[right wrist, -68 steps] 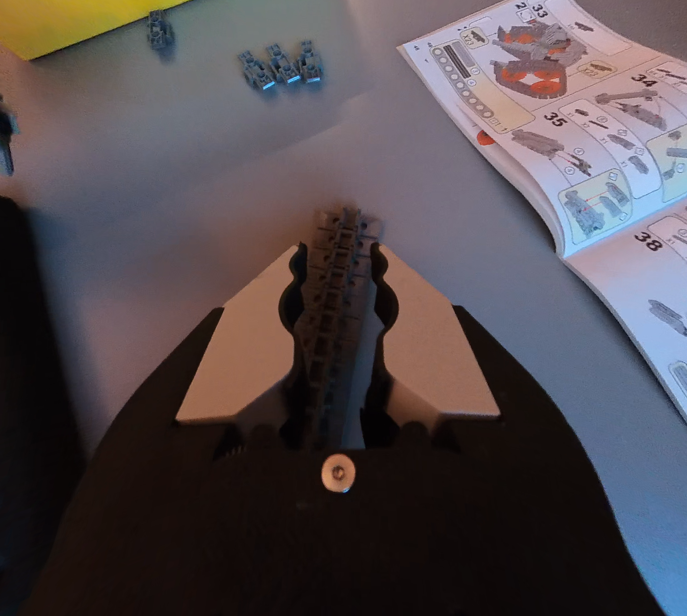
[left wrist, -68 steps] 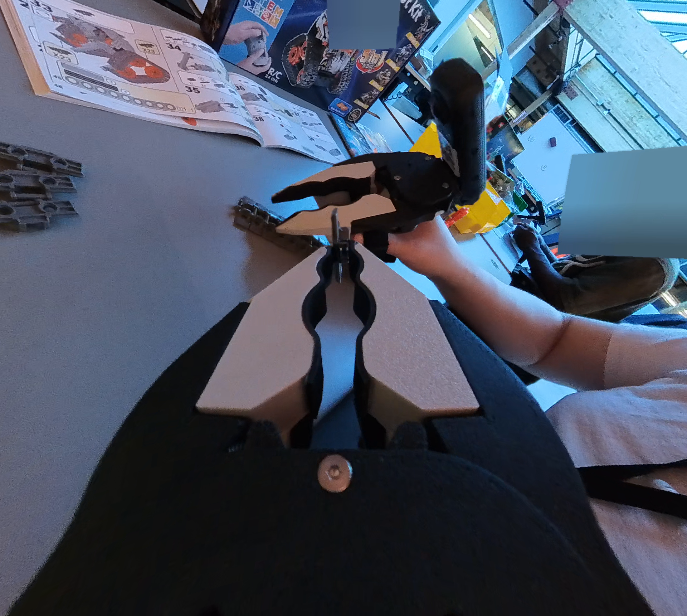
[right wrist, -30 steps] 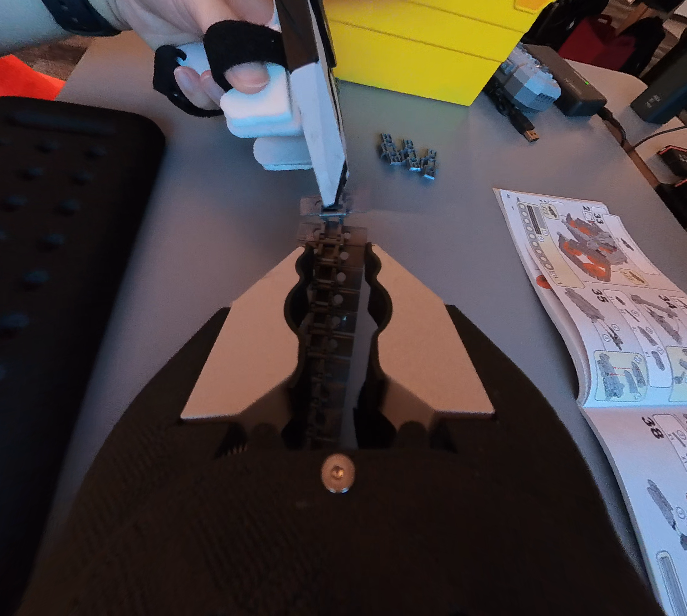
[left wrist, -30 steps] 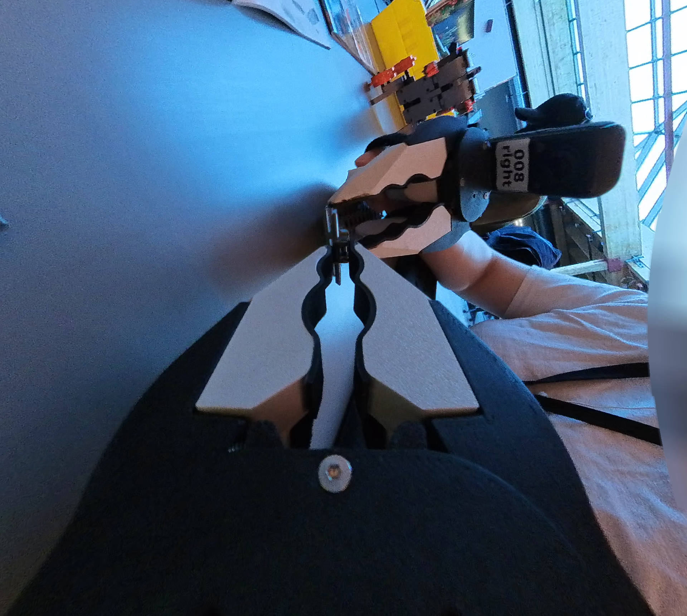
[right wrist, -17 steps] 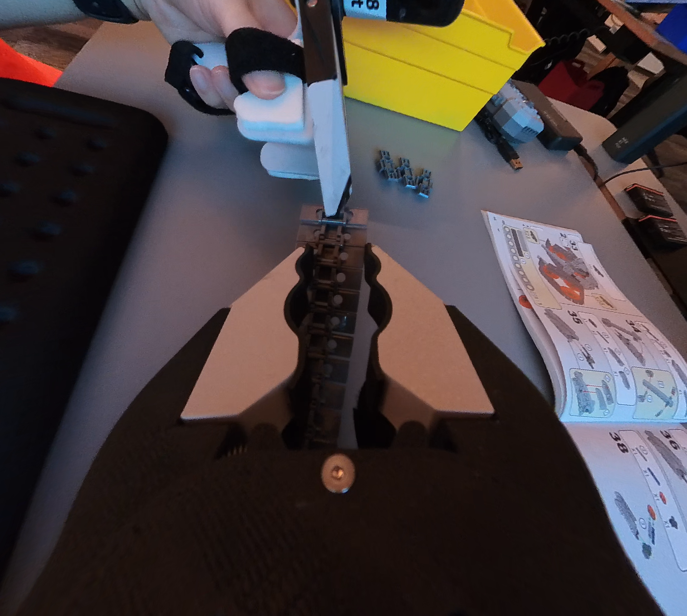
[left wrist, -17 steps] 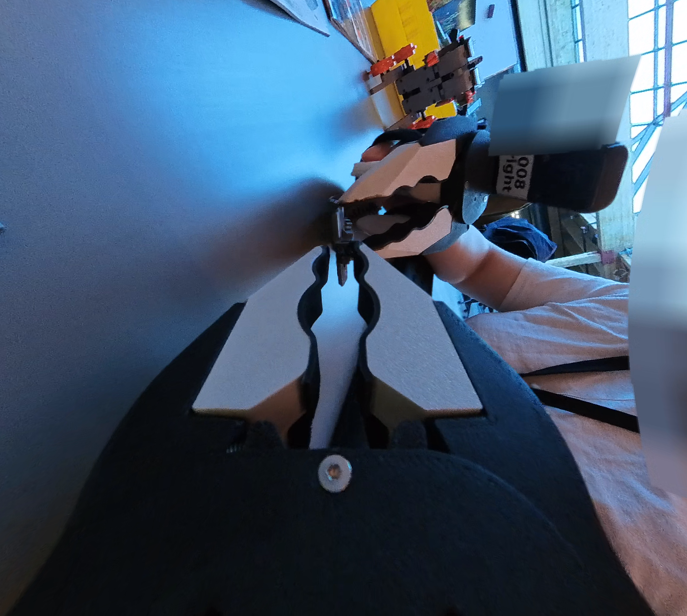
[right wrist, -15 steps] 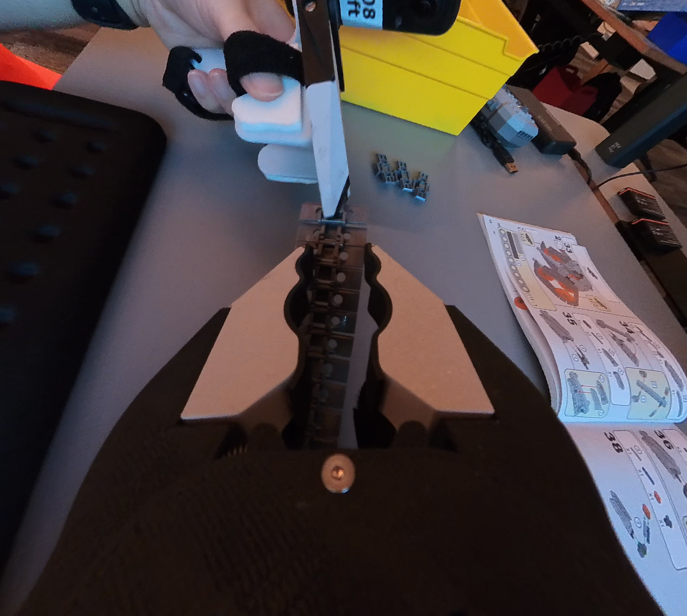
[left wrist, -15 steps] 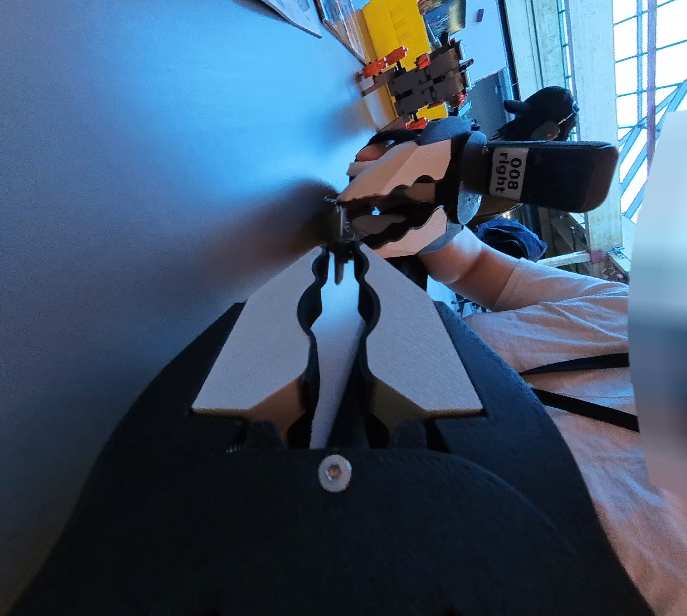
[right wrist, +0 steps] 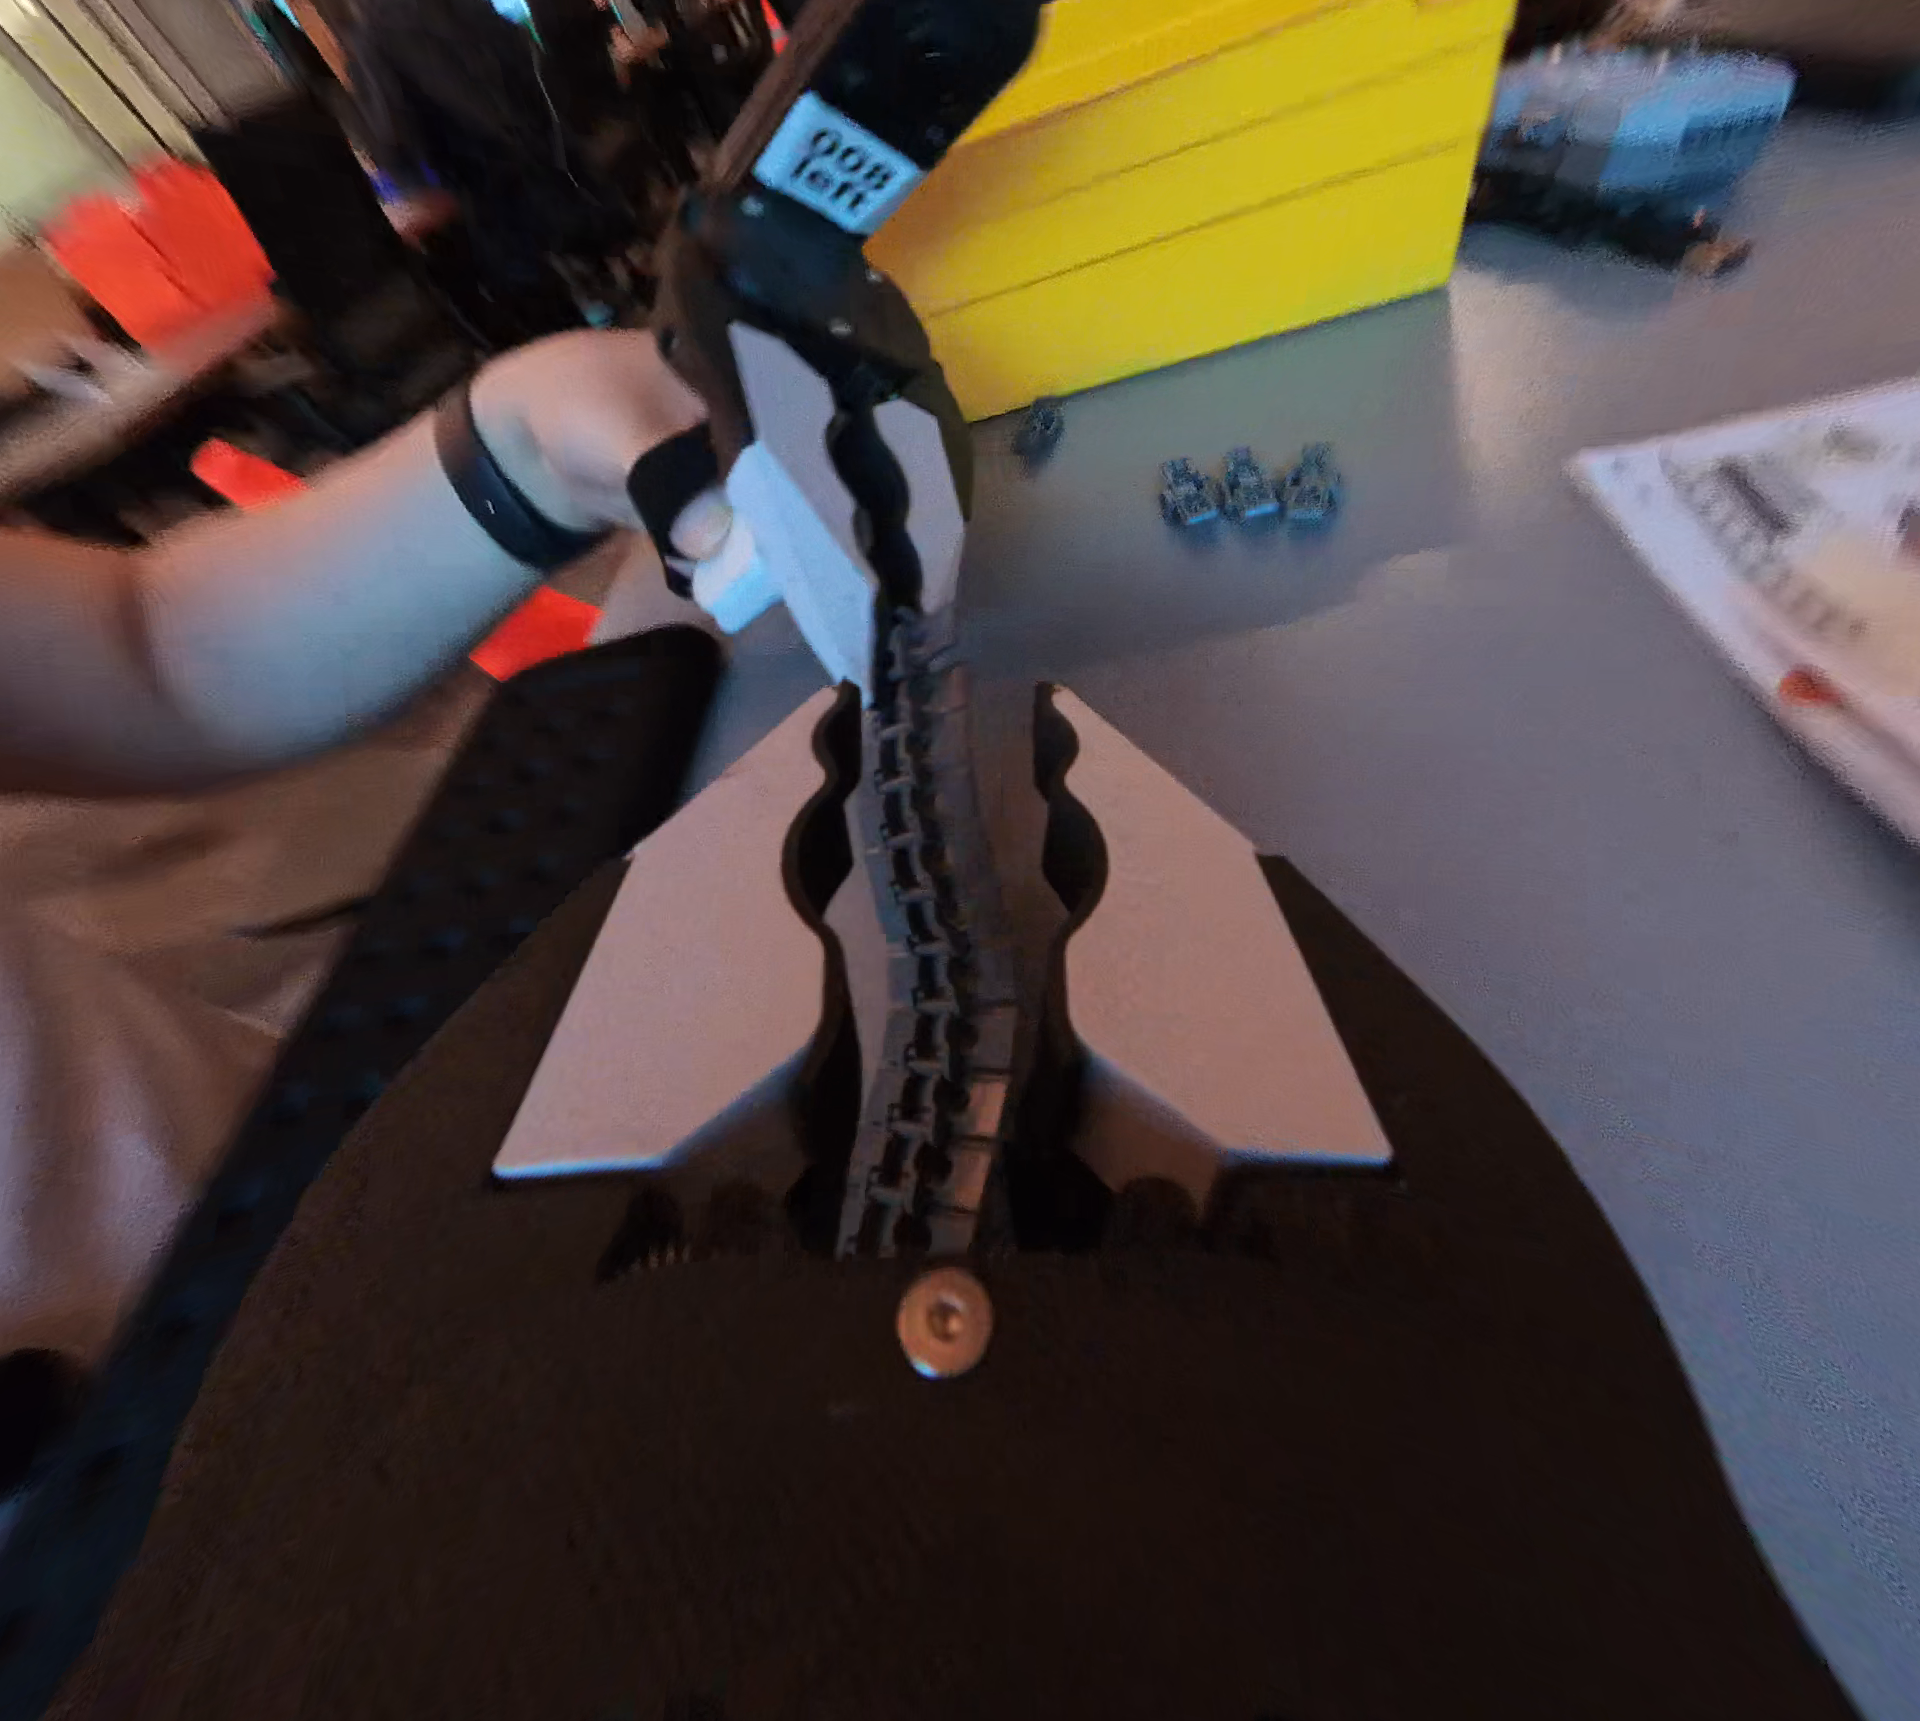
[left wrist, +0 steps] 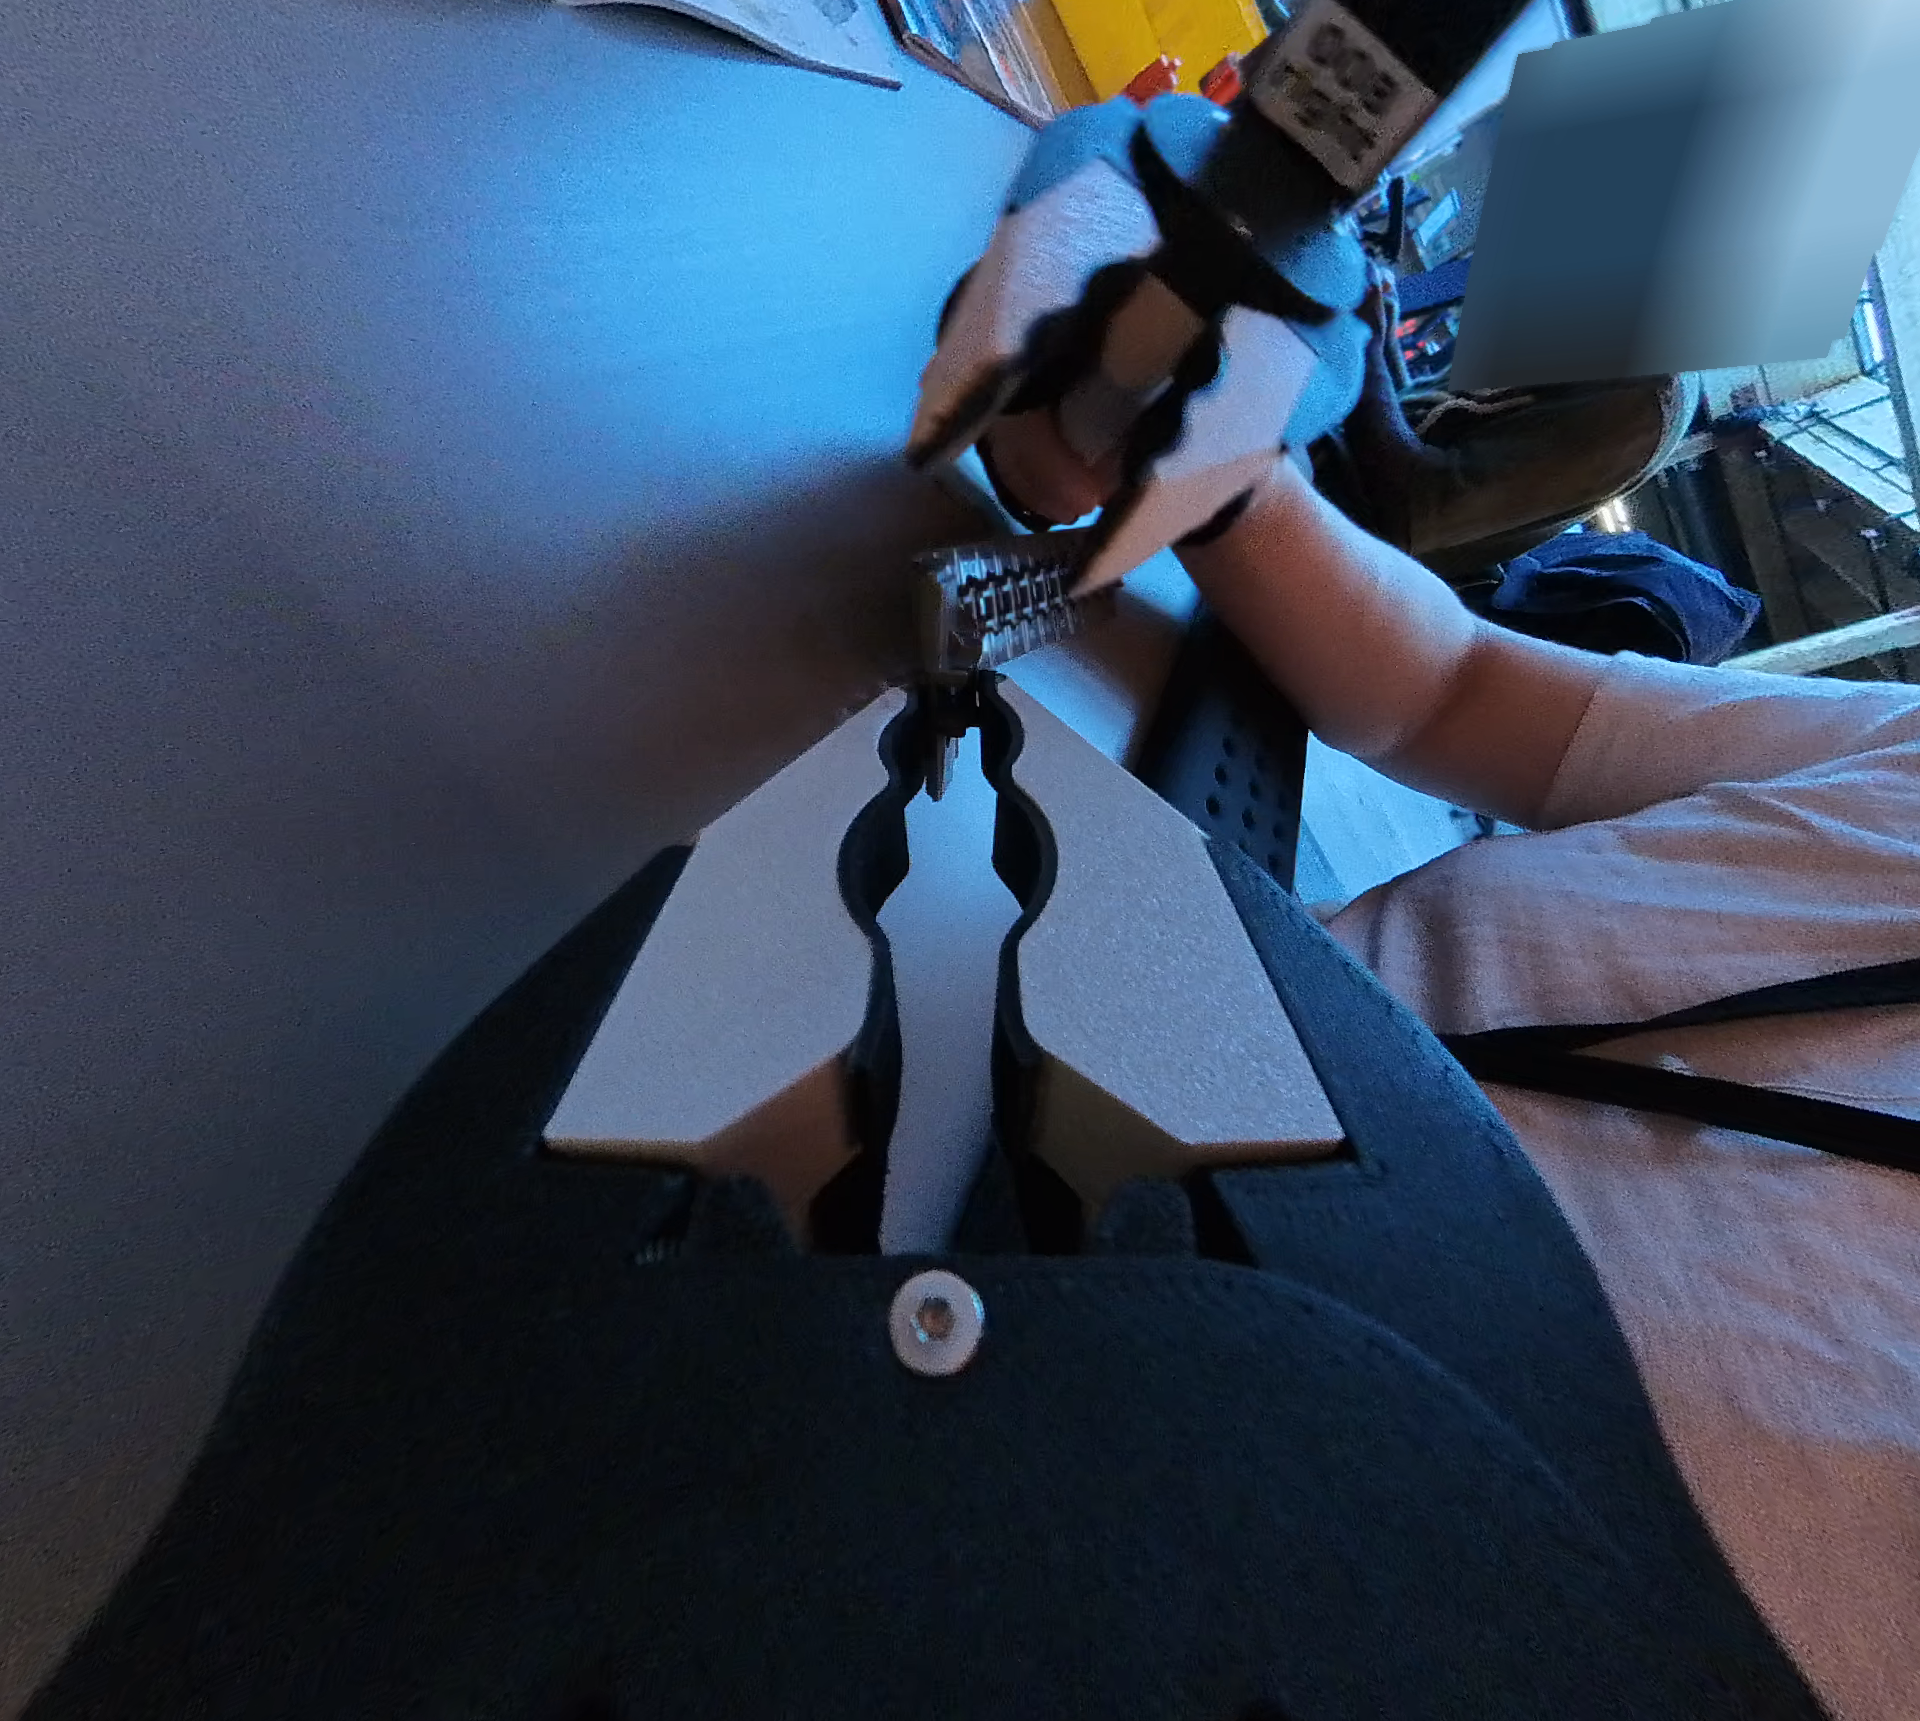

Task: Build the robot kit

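Right wrist view looks across a wide grey tabletop (right wrist: 1455,840), with a yellow bin (right wrist: 1226,175) standing at its far side and an open instruction booklet (right wrist: 1766,570) lying at the right edge; the picture is blurred by motion. A black perforated mat (right wrist: 499,840) lies to the left, near a person's forearm (right wrist: 312,611) with a dark wristband. The right tool (right wrist: 945,695) is released: its pale fingers stand apart, and a grey chain of tread links (right wrist: 935,923) runs up the gap between them without clear contact on the right side. The left tool (right wrist: 899,622) comes down from above and is clenched on the far end of that chain. Three small grey link pieces (right wrist: 1247,487) sit in a row on the tabletop before the bin, with one more just beside the bin's base. Left wrist view shows the left tool (left wrist: 958,715) pinching a link at its tips, the chain (left wrist: 1003,606) reaching sideways to the right tool (left wrist: 1039,508), whose fingers are spread wide.
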